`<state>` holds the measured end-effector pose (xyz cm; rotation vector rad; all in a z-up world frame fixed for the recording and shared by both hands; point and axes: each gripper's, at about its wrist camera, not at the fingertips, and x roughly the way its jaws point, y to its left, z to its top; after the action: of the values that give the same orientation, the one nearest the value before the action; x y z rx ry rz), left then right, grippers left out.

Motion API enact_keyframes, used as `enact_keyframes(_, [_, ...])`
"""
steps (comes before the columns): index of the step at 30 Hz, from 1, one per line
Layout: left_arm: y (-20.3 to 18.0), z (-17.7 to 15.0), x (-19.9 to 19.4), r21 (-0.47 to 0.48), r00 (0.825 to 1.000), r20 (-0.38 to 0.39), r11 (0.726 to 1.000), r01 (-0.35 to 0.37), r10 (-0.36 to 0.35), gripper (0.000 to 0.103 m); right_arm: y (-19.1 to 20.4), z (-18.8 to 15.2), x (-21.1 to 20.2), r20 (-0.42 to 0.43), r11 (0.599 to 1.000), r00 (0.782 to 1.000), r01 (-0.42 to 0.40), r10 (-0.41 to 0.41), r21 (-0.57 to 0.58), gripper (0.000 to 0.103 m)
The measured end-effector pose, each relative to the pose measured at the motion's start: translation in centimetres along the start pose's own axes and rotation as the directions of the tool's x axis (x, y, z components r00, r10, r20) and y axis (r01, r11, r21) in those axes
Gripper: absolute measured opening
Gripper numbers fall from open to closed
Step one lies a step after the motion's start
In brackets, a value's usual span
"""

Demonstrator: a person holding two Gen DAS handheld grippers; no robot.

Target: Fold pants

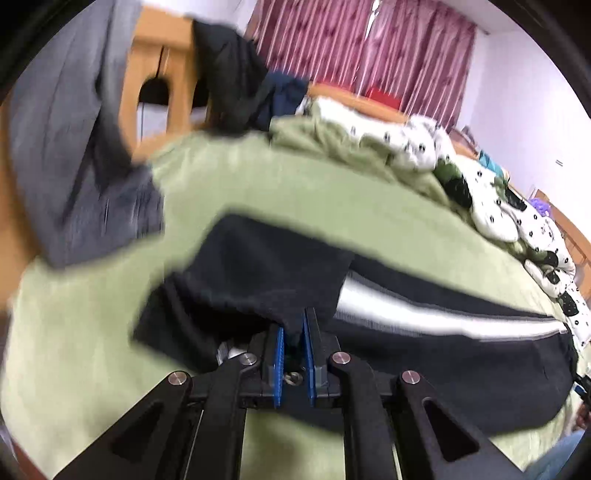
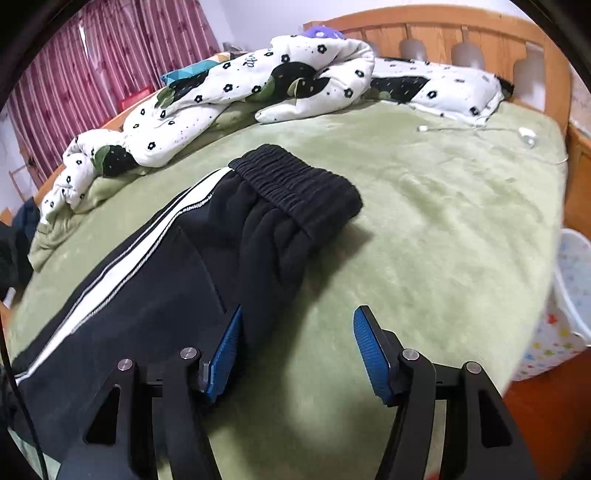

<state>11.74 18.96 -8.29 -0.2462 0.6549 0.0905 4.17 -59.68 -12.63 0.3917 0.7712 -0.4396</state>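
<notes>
Left gripper (image 1: 294, 334) fingers pinched on black pants (image 1: 258, 266) cuff above green bed (image 1: 295, 192); right gripper (image 2: 297, 347) fingers wide, holding nothing, beside the pants.

I see a bed (image 2: 443, 206) with a green fleece cover and a wooden headboard (image 2: 424, 33). Black pants (image 2: 177, 266) with a white side stripe lie stretched across the cover, waistband toward the headboard. A bunched white quilt (image 2: 229, 92) with black flowers runs along the far side, and a white cable (image 2: 480, 131) lies near the headboard.
</notes>
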Motion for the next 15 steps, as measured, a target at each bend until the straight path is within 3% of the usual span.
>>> enact_keyframes(4, [0.3, 4.7, 3.0, 0.045, 0.998, 0.053, 0.998, -0.032, 0.030, 0.010, 2.3, 0.2, -0.8, 0.006, 0.999, 0.999, 0.035, -0.034, -0.021, 0.060])
enact_keyframes(8, [2.4, 7.3, 7.3, -0.010, 0.999, -0.033, 1.000, -0.014, 0.013, 0.013, 5.8, 0.7, -0.9, 0.016, 0.995, 0.998, 0.063, -0.062, -0.075, 0.060])
enact_keyframes(10, [3.5, 7.1, 8.2, -0.043, 0.996, -0.081, 0.998, 0.044, -0.048, 0.023, 7.7, 0.8, -1.1, 0.025, 0.992, 0.997, 0.069, -0.066, -0.110, 0.060])
enact_keyframes(11, [3.9, 6.8, 8.3, -0.055, 0.993, -0.088, 0.995, 0.079, -0.083, 0.038, 8.4, 0.8, -1.2, 0.031, 0.989, 0.997, 0.075, -0.071, -0.125, 0.060])
enact_keyframes(12, [4.2, 6.5, 8.3, -0.060, 0.990, -0.085, 0.992, 0.107, -0.112, 0.061, 9.3, 0.7, -1.4, 0.044, 0.986, 0.996, 0.083, -0.078, -0.144, 0.060])
enact_keyframes(13, [4.3, 6.1, 8.3, -0.059, 0.988, -0.073, 0.989, 0.135, -0.139, 0.071, 9.9, 0.6, -1.5, 0.053, 0.984, 0.995, 0.088, -0.081, -0.154, 0.060])
enact_keyframes(14, [4.3, 5.7, 8.3, -0.048, 0.990, -0.056, 0.991, 0.126, -0.129, 0.076, 10.6, 0.6, -1.6, 0.062, 0.982, 0.995, 0.092, -0.083, -0.165, 0.060])
enact_keyframes(15, [4.3, 5.5, 8.4, -0.033, 0.993, -0.051, 0.994, 0.104, -0.105, 0.075, 11.4, 0.5, -1.8, 0.069, 0.980, 0.994, 0.094, -0.083, -0.177, 0.060])
